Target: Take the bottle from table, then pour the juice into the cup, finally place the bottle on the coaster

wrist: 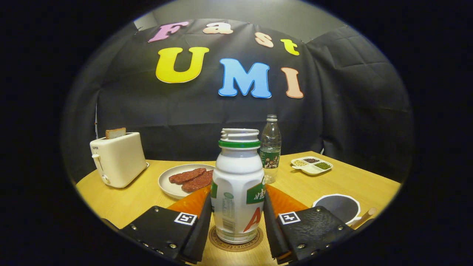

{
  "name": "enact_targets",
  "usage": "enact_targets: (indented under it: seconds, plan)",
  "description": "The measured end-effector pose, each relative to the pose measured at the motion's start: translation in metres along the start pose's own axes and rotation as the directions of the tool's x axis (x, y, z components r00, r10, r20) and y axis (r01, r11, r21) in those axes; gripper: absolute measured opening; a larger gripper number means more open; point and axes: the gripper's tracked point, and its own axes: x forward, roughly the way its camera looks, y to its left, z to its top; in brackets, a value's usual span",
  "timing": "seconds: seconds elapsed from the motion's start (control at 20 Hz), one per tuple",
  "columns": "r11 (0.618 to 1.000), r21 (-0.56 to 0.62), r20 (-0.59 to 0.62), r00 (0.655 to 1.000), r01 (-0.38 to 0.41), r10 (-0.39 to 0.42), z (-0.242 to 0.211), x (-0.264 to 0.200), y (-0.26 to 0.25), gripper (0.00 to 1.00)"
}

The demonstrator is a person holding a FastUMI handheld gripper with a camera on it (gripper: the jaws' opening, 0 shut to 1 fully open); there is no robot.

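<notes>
On the round coaster (236,242), near the desk's (129,203) front edge, the white bottle (238,192) stands upright, uncapped, between the fingers of the hand-held gripper (237,218), which flank it closely; firm pressing cannot be told. Right of it sits the cup (338,207). Farther off stand a plate of patties (184,181), a water bottle (270,147), a toaster (118,159) and a divided dish (312,165), with bare desk between.

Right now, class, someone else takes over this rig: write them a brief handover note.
Tool: fingers on both sides of the white bottle, apparently pressing it.
Bottle: upright, cap off, standing on the round coaster.
Cup: on the table beside the fingers; contents not discernible.
Done: bottle appears placed on the coaster.
Left: open the fingers and withdraw; whether juice was poured cannot be told.
</notes>
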Motion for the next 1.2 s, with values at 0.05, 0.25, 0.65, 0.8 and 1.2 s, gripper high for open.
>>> enact_targets:
  seconds: [0.05, 0.25, 0.65, 0.8, 1.2]
  plan:
    - [1.000, -0.007, 0.004, 1.000, -0.003, 0.003, 0.001, 0.000, 0.001, 0.66]
    - [1.000, 0.019, -0.006, 1.000, -0.004, 0.004, -0.008, 0.000, 0.000, 0.80]
    - [0.997, -0.059, 0.063, 0.997, -0.039, 0.043, 0.018, -0.017, 0.001, 0.98]
    - [0.997, -0.035, 0.119, 0.990, -0.069, 0.073, 0.046, -0.040, -0.002, 0.98]
    - [0.981, -0.052, 0.264, 0.945, -0.186, 0.193, 0.144, -0.119, 0.025, 0.98]
